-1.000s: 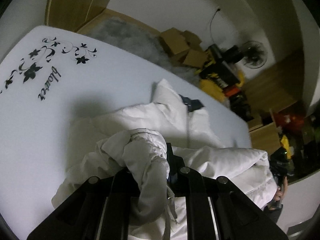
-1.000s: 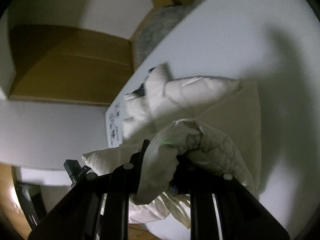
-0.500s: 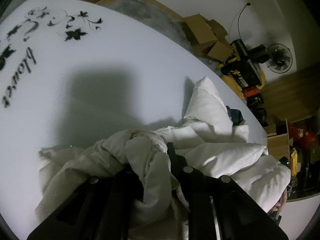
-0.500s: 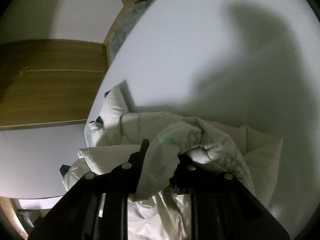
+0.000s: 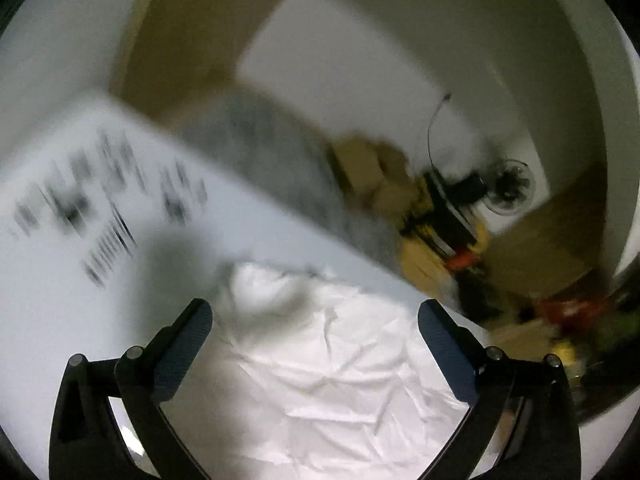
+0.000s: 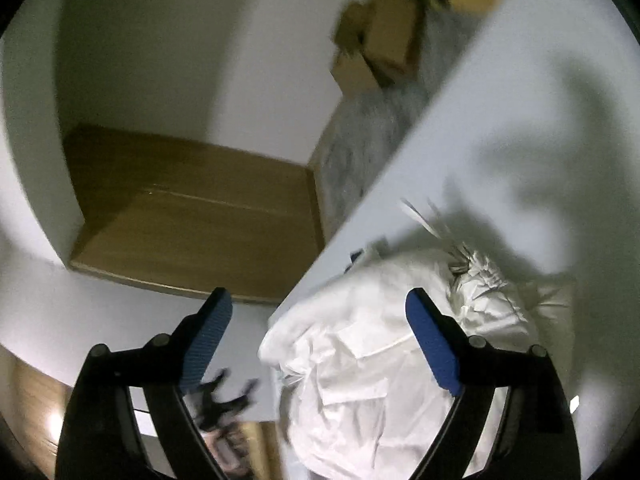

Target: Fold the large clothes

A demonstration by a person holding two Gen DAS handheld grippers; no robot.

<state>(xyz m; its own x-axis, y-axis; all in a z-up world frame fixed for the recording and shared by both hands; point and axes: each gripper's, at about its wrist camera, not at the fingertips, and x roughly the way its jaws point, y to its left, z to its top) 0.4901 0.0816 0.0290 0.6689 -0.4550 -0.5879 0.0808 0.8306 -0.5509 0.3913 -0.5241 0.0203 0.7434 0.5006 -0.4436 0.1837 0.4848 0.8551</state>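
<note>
The white garment [image 5: 340, 392] is seen lying bunched at the near edge of the white table [image 5: 60, 300]. Left gripper [image 5: 316, 320] and right gripper [image 6: 320, 312] are opening, nothing clamped; release is judged deliberate. Cardboard boxes [image 6: 380, 36] and a fan [image 5: 510, 186] are noted far off, nothing obstructing.

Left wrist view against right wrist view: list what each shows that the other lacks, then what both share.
Only the left wrist view shows the blurred black print on the white surface, the fan and the left gripper, its jaws opening and empty. Only the right wrist view shows the wooden panel and the right gripper, also opening and empty. Both show the white garment, the cardboard boxes and the grey rug.
</note>
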